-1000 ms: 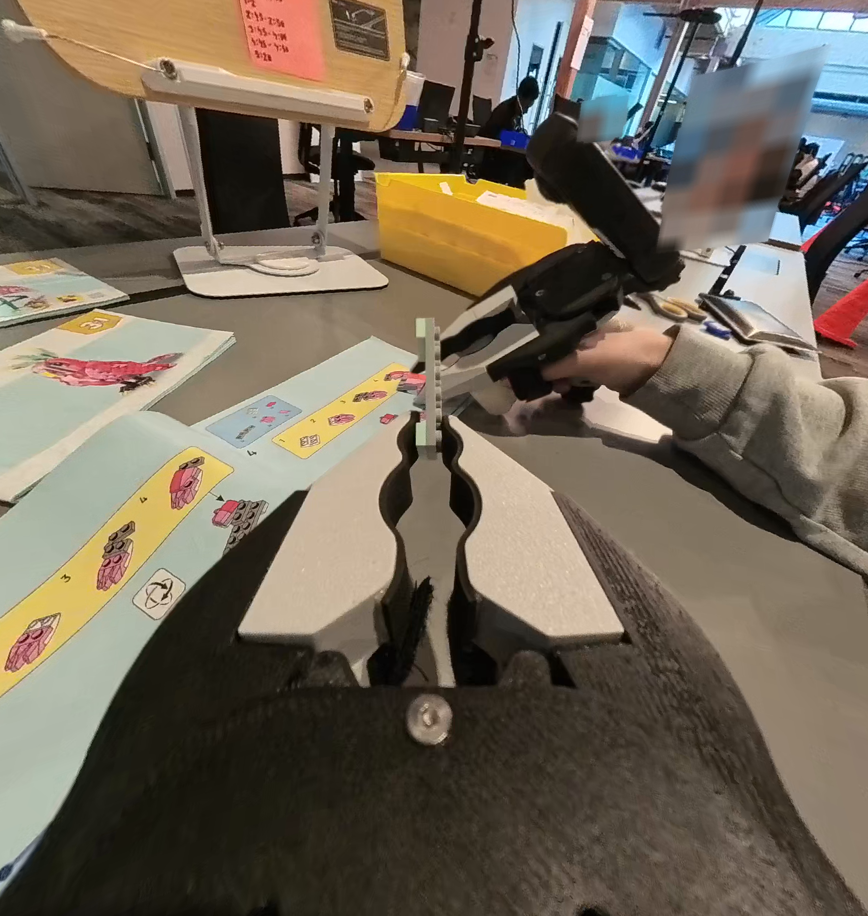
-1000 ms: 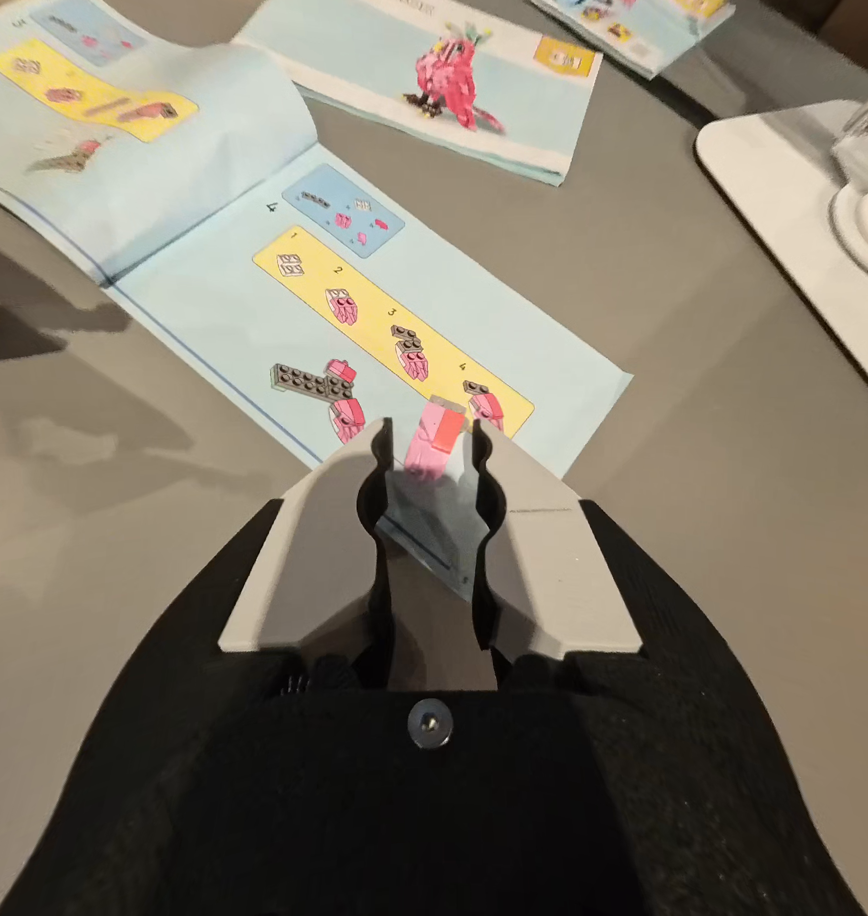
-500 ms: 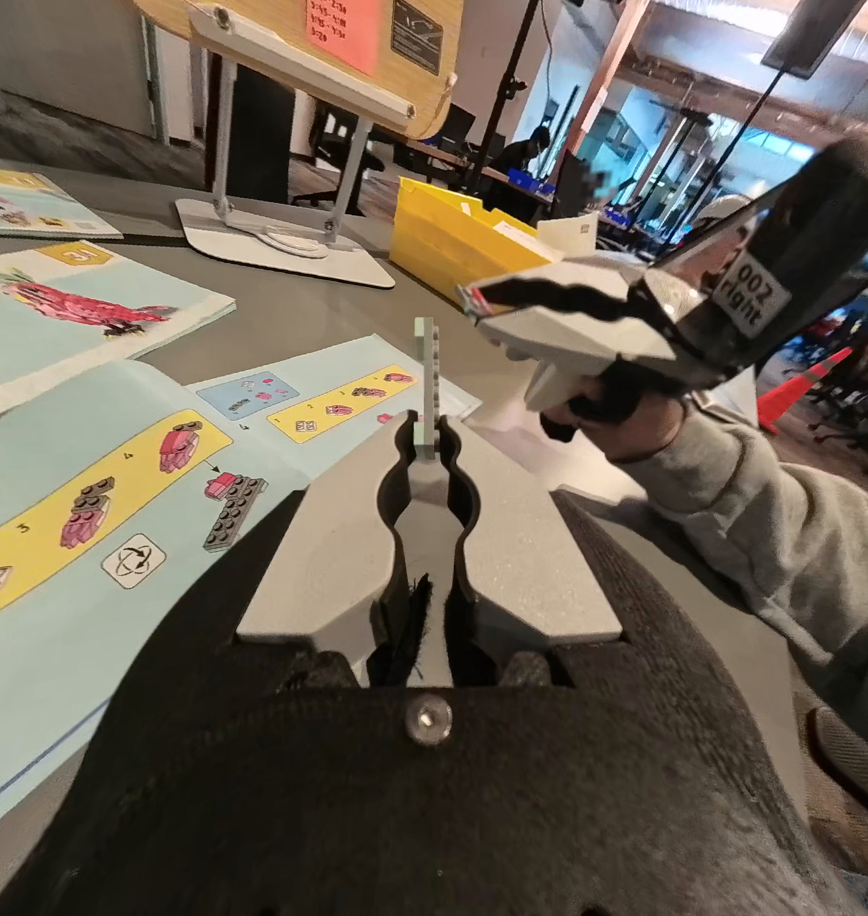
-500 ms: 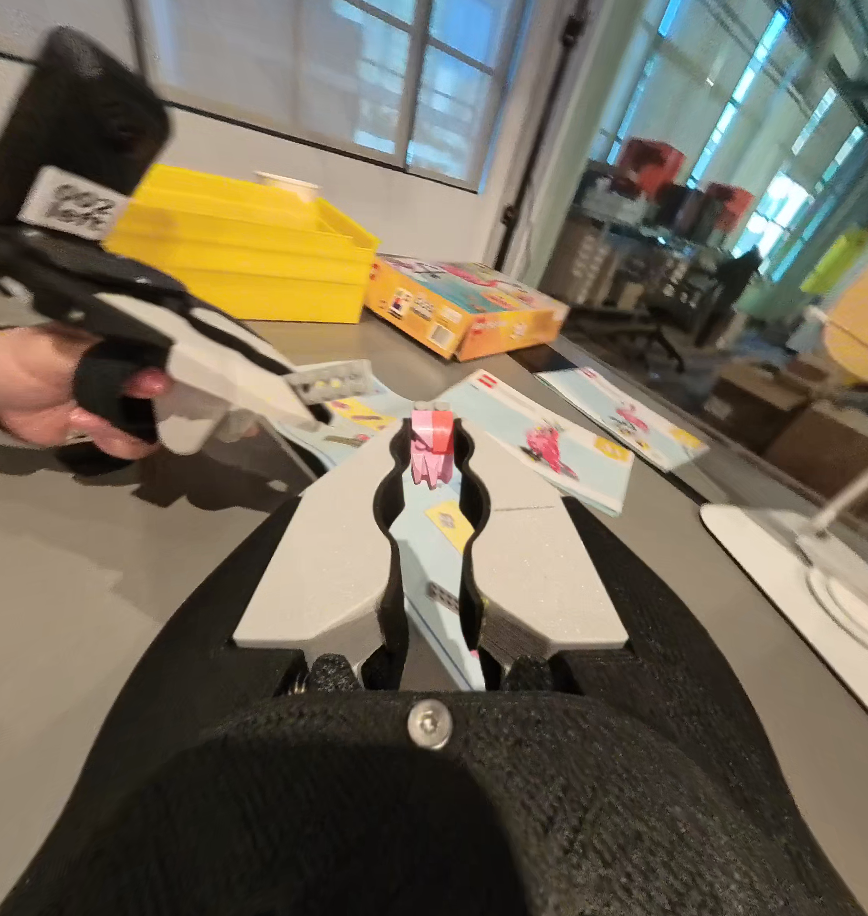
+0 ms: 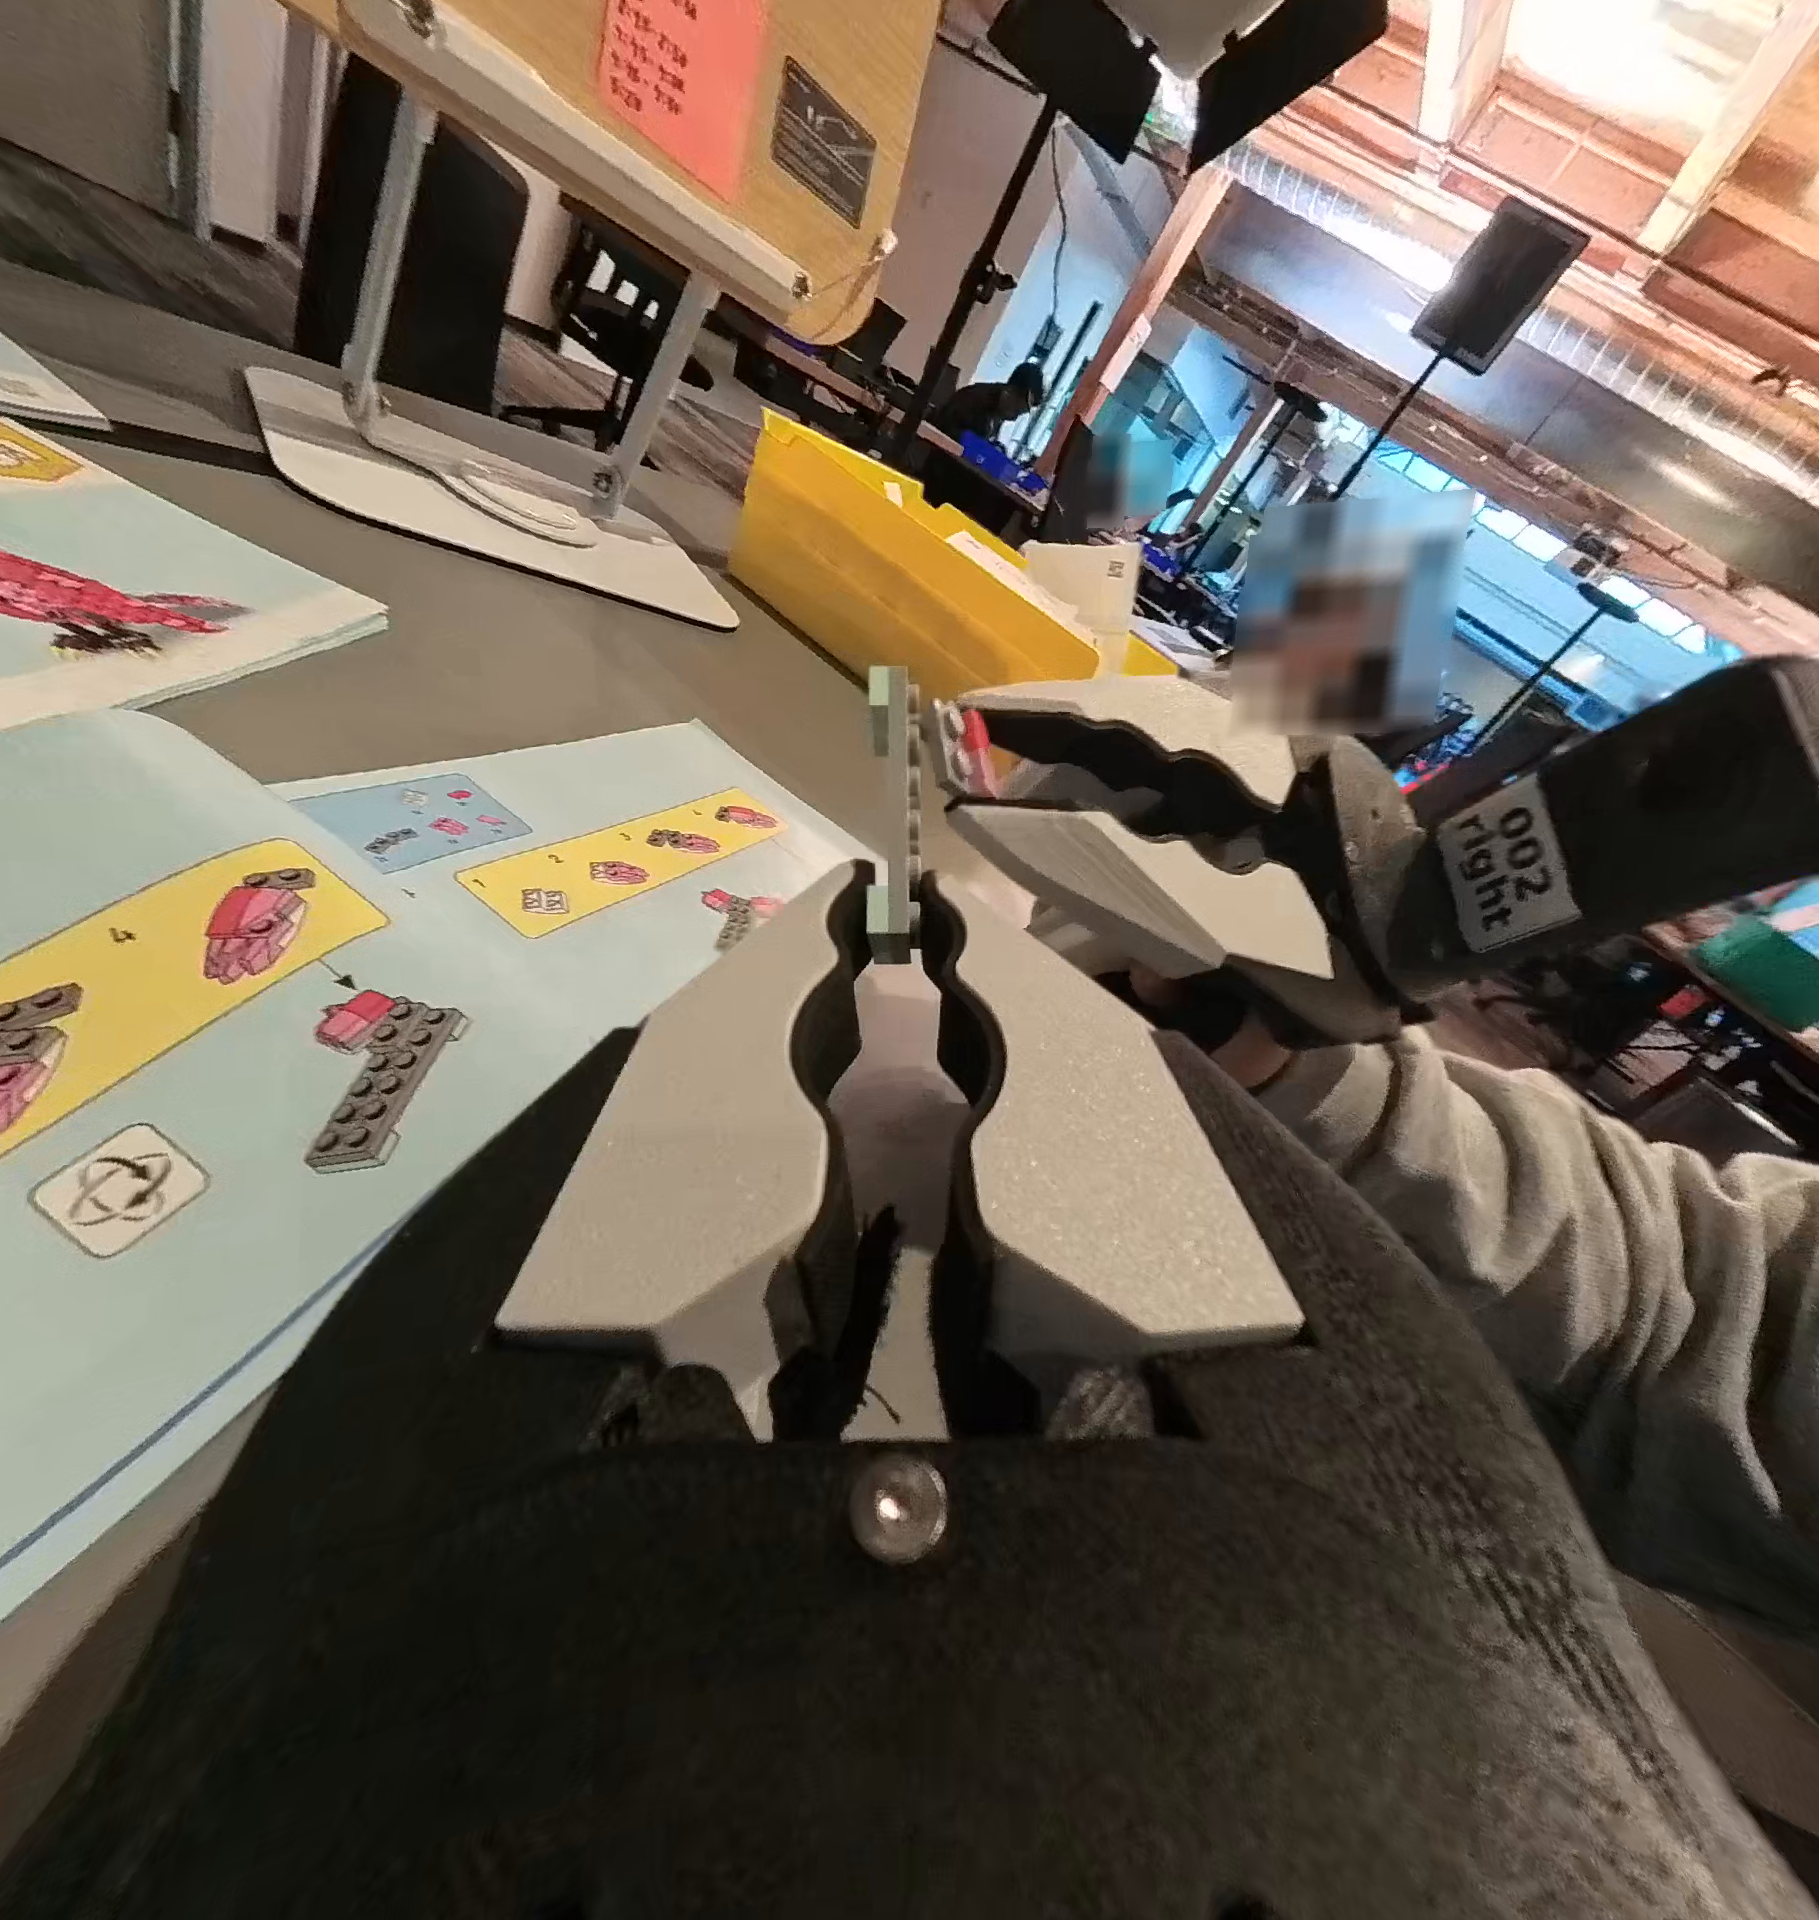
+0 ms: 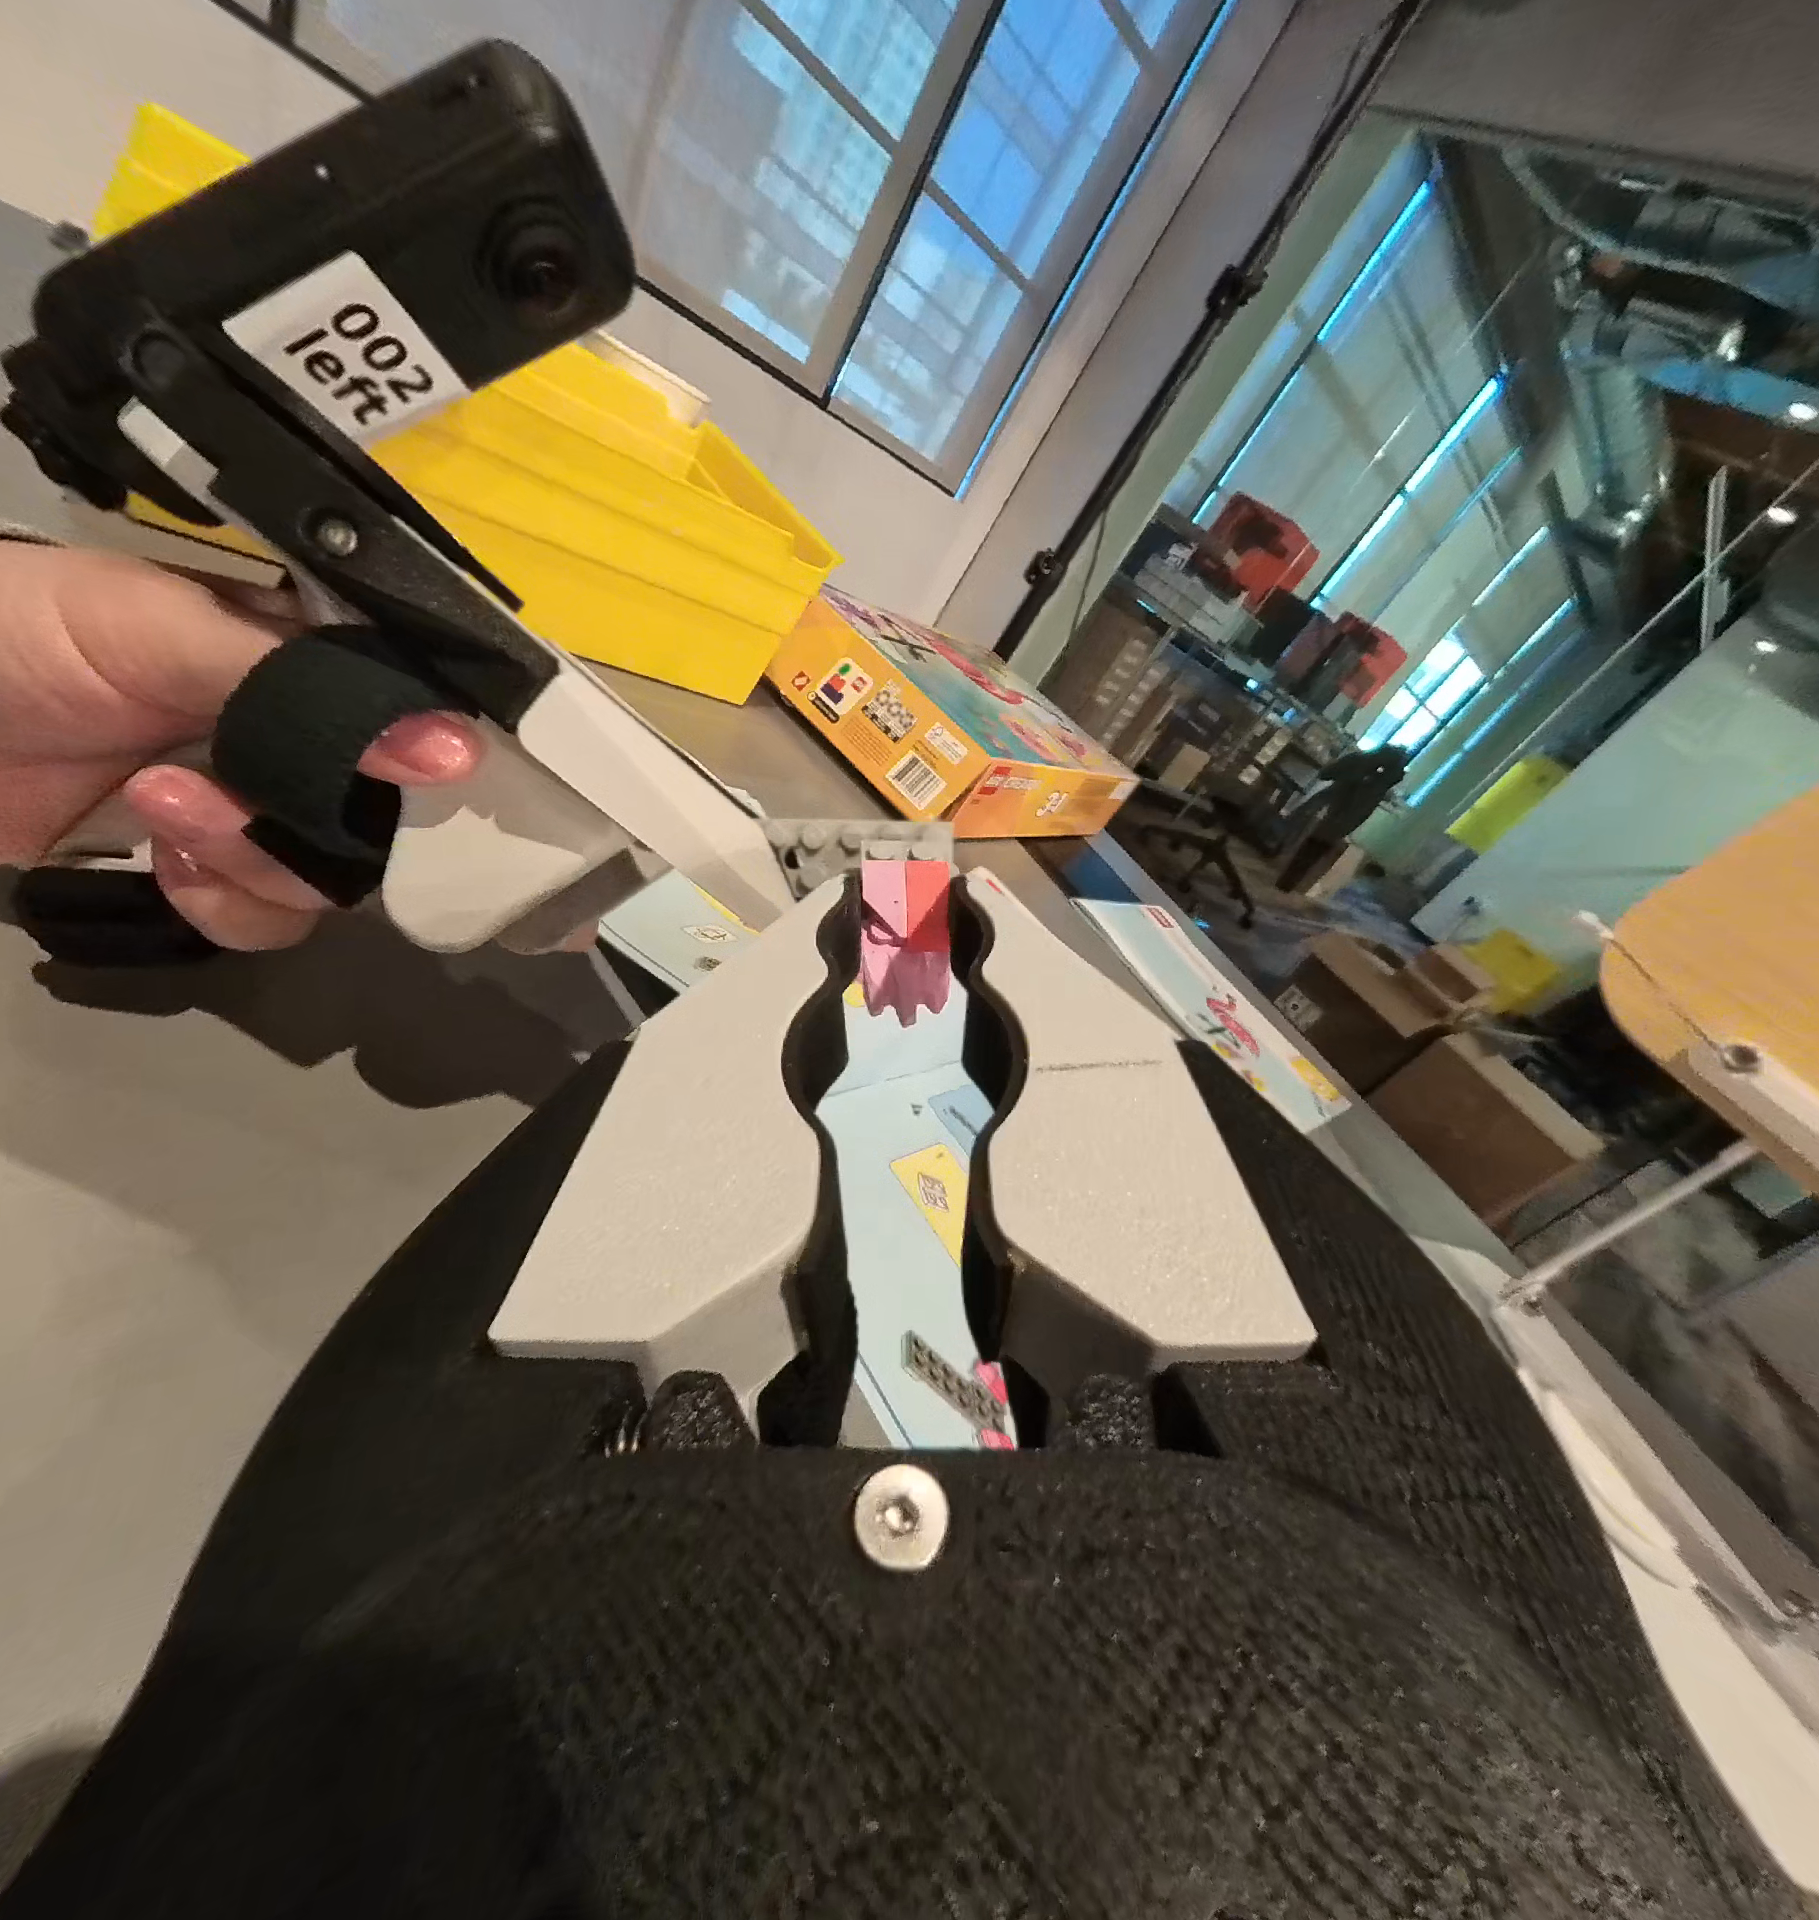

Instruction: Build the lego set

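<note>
Two grippers now meet above the worktop (image 5: 531, 665), where half a second ago a clear gap lay between them. Back then the right gripper (image 5: 952, 764) hung off to the side of the grey plate (image 5: 892, 821); now its tip is against the studded face of that plate near its upper end. In the right wrist view the plate was off to the left before, and now it lies straight across the front of the pink piece (image 6: 900, 930).

The left gripper (image 5: 894, 914) has its jaws drawn in narrow on the plate's lower end, so the plate stands upright on edge above the fingertips. The right gripper (image 6: 905, 883) has its jaws closed to a slim gap on the pink piece, which is pink on one side and red on the other, with a small grey part at its front. That front end touches the grey plate (image 6: 853, 836); whether the studs have seated cannot be told.

Both parts are held in the air over the open instruction booklet (image 5: 261, 935). A second booklet (image 5: 105, 613) lies farther back on the worktop, with a yellow bin (image 5: 884, 582) and a white stand base (image 5: 489, 520) behind. A yellow set box (image 6: 946, 727) rests by the yellow bins (image 6: 614, 540) in the right wrist view.
</note>
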`<action>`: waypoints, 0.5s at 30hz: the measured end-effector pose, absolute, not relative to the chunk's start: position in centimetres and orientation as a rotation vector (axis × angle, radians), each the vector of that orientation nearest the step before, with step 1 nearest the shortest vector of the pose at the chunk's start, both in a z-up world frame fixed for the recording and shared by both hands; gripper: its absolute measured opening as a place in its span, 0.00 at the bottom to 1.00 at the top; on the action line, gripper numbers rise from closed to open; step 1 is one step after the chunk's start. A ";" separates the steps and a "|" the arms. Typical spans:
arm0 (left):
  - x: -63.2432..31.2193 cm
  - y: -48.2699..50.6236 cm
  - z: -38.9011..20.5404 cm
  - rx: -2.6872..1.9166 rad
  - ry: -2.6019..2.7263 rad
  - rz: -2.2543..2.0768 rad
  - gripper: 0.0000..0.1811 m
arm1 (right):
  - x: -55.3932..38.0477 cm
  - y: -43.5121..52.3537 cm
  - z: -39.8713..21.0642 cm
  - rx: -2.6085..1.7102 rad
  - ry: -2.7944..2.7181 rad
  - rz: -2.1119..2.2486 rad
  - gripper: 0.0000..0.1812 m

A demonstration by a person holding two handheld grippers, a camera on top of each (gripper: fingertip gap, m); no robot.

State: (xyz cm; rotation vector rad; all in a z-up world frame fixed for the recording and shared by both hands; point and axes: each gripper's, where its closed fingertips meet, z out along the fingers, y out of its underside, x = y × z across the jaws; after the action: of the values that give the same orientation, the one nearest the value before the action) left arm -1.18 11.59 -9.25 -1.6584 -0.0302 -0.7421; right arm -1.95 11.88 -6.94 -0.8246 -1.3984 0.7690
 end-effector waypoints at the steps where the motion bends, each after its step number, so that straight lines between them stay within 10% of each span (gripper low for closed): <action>1: -1.1 11.5 -9.2 -1.652 -0.033 -0.769 0.04 | -2.0 11.8 -7.1 -0.822 -1.406 0.767 0.08; 15: -1.0 11.4 -8.9 -1.630 -0.054 -0.851 0.04 | -1.8 12.3 -6.6 -0.818 -1.368 0.766 0.08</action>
State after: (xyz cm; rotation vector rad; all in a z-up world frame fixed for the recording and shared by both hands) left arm -1.04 11.37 -8.92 -1.6298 -0.0541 -0.8507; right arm -1.75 12.25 -6.65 -0.8184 -1.3681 0.7659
